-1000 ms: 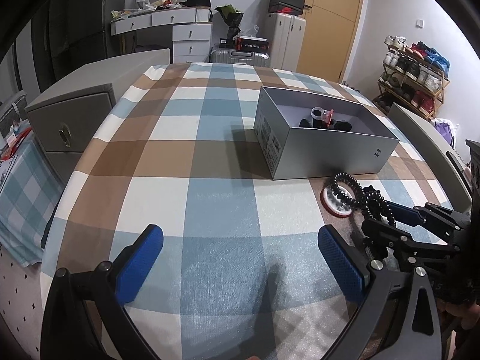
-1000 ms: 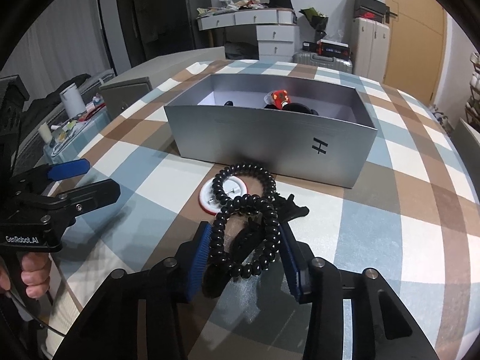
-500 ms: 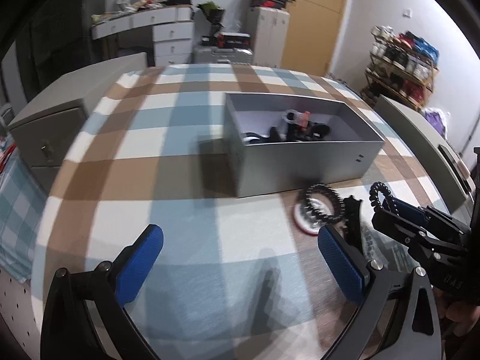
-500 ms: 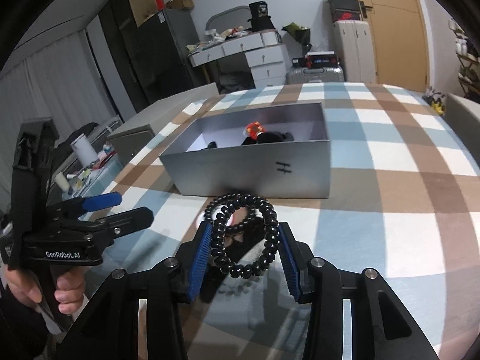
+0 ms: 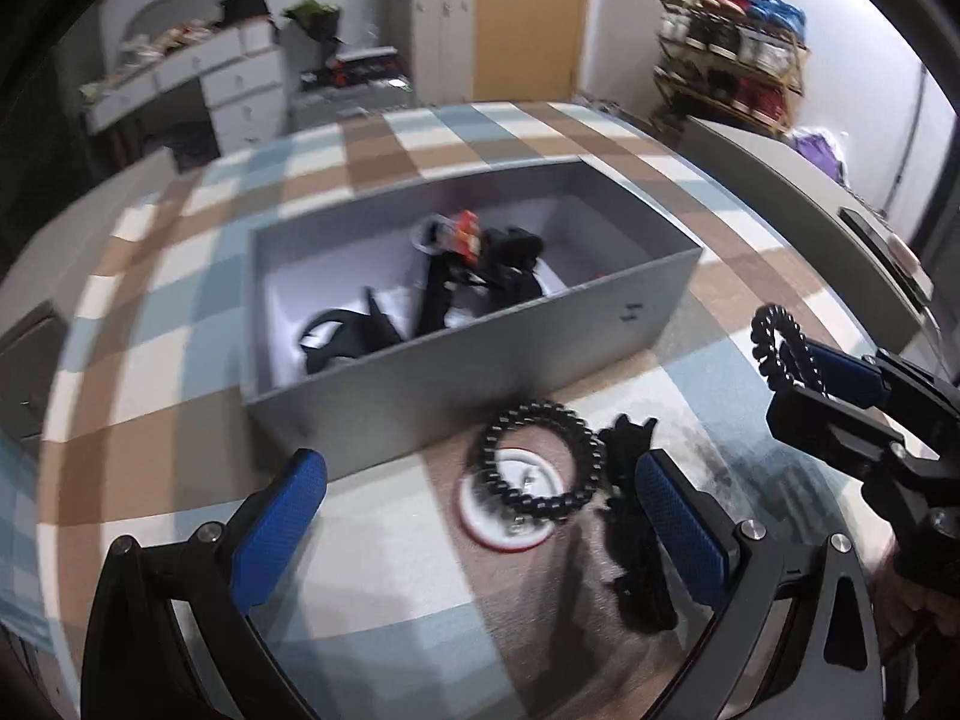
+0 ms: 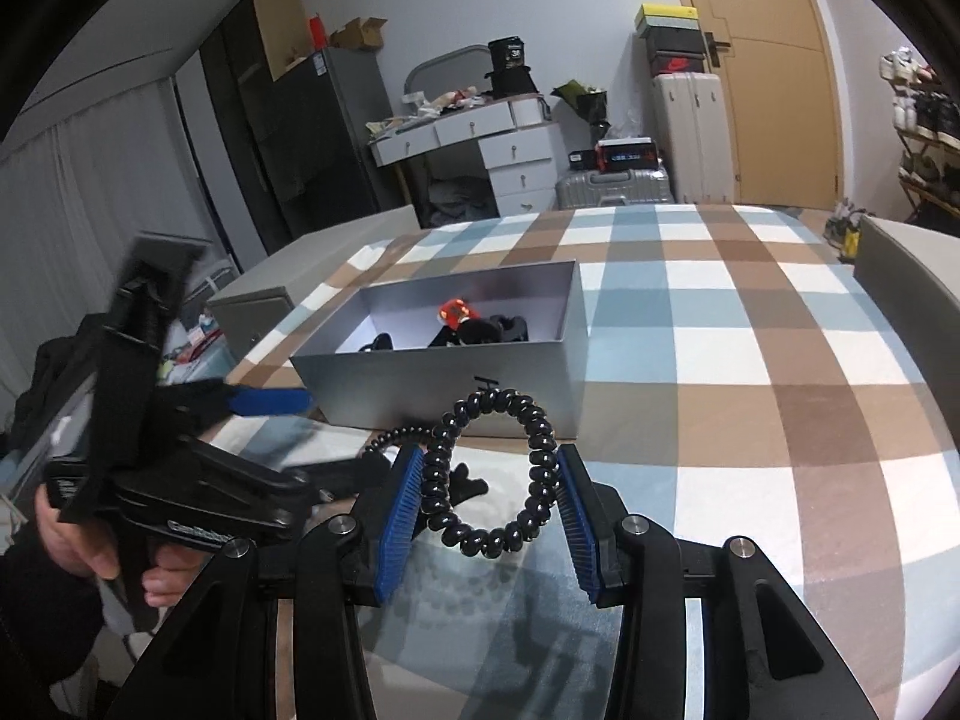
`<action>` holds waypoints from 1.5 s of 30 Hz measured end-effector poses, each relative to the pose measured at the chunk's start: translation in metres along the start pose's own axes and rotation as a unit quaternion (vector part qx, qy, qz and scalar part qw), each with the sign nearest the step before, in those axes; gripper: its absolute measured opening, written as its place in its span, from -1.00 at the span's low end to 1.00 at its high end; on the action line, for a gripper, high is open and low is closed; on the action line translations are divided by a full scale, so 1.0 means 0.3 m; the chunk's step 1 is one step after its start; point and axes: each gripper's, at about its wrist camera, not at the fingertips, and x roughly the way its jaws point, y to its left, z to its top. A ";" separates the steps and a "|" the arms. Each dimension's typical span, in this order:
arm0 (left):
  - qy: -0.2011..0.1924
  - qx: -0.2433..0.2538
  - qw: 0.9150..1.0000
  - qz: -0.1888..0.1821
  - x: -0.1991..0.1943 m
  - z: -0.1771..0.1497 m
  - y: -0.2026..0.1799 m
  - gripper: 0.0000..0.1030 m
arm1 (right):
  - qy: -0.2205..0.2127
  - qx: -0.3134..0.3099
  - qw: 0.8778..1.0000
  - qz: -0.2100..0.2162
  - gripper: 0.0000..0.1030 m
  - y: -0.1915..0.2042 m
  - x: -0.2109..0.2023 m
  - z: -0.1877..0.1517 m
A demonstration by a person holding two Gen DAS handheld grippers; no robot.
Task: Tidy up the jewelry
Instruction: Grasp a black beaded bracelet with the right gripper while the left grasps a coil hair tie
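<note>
My right gripper (image 6: 487, 510) is shut on a black spiral hair tie (image 6: 489, 474) and holds it in the air in front of the grey box (image 6: 456, 384); it also shows in the left wrist view (image 5: 804, 360) at the right. The box (image 5: 480, 372) holds several dark pieces and a red-and-white one (image 5: 462, 234). A second black spiral tie (image 5: 543, 459) lies on a round white, red-rimmed disc (image 5: 510, 504) before the box, beside a black hair clip (image 5: 630, 516). My left gripper (image 5: 480, 522) is open and empty, its fingers either side of the disc and tie.
The table (image 6: 750, 360) has a blue, brown and white checked cloth. A grey cabinet (image 6: 258, 312) stands at its left edge and a grey ledge (image 5: 810, 192) at its right. A white desk and suitcases stand behind.
My right gripper has lifted the black spiral tie off the table. My left gripper has moved forward and right, over the disc and the second tie, nearer the box.
</note>
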 end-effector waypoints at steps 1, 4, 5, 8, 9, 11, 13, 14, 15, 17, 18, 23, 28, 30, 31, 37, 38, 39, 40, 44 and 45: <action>0.003 -0.002 1.000 -0.004 0.005 0.003 0.001 0.95 | -0.001 0.000 1.000 0.002 -0.16 -0.001 -0.002 -0.001; 0.006 -0.007 1.000 -0.003 0.012 0.010 0.009 0.95 | -0.005 0.000 1.000 0.008 -0.16 -0.005 -0.005 -0.002; 0.006 -0.006 1.000 -0.003 0.013 0.012 0.008 0.95 | -0.005 0.001 1.000 0.010 -0.16 -0.006 -0.004 -0.001; 0.015 0.006 1.000 -0.009 0.017 0.010 -0.011 0.95 | -0.003 0.001 1.000 0.014 -0.16 -0.009 0.001 -0.004; 0.020 0.013 1.000 -0.005 0.024 0.009 -0.020 0.95 | -0.003 0.002 1.000 0.015 -0.16 -0.011 0.001 -0.005; 0.023 0.027 0.999 0.007 0.030 0.004 -0.034 0.87 | -0.002 0.005 1.000 0.018 -0.16 -0.015 0.004 -0.006; 0.021 0.029 0.999 0.006 0.031 0.004 -0.030 0.76 | -0.002 0.006 1.000 0.019 -0.16 -0.017 0.006 -0.007; 0.021 0.026 0.999 0.008 0.031 0.006 -0.026 0.74 | -0.002 0.007 1.000 0.019 -0.16 -0.017 0.007 -0.008; 0.022 0.026 0.999 0.011 0.034 0.009 -0.023 0.65 | -0.002 0.007 1.000 0.020 -0.16 -0.018 0.008 -0.009; 0.024 0.029 0.999 0.005 0.038 0.013 -0.021 0.55 | 0.001 0.008 1.000 0.021 -0.16 -0.017 0.009 -0.010; 0.025 0.030 0.999 0.003 0.038 0.015 -0.021 0.51 | 0.002 0.008 1.000 0.022 -0.16 -0.016 0.011 -0.011; 0.029 0.051 0.998 -0.012 0.037 0.013 -0.047 0.26 | 0.006 0.004 1.000 0.023 -0.15 -0.009 0.015 -0.015; 0.030 0.055 0.998 -0.028 0.035 0.018 -0.060 -0.18 | 0.006 0.005 1.000 0.023 -0.13 -0.005 0.015 -0.014; 0.031 0.054 0.998 -0.029 0.033 0.018 -0.062 -0.25 | 0.007 0.004 1.000 0.024 -0.13 -0.001 0.013 -0.016; 0.030 0.058 0.997 -0.029 0.030 0.016 -0.065 -0.28 | 0.008 0.003 1.000 0.024 -0.13 0.001 0.015 -0.016; 0.028 0.052 0.998 -0.017 0.011 0.009 -0.053 -0.71 | 0.011 0.002 1.000 0.022 -0.12 0.001 0.022 -0.017; 0.032 0.049 0.998 -0.017 0.012 0.007 -0.047 -0.74 | 0.011 0.003 1.000 0.022 -0.12 0.001 0.022 -0.017; 0.035 0.042 0.998 -0.022 0.012 0.003 -0.037 -0.74 | 0.012 0.002 1.000 0.022 -0.12 0.002 0.023 -0.017; 0.038 0.036 0.998 -0.027 0.014 -0.003 -0.029 -0.74 | 0.012 0.002 1.000 0.022 -0.12 0.002 0.023 -0.017; 0.036 0.032 0.999 -0.022 -0.001 -0.025 -0.022 -0.74 | 0.013 -0.002 1.000 0.021 -0.12 0.009 0.025 -0.016; 0.036 0.029 0.999 -0.021 -0.004 -0.028 -0.019 -0.74 | 0.013 -0.002 1.000 0.021 -0.12 0.011 0.024 -0.016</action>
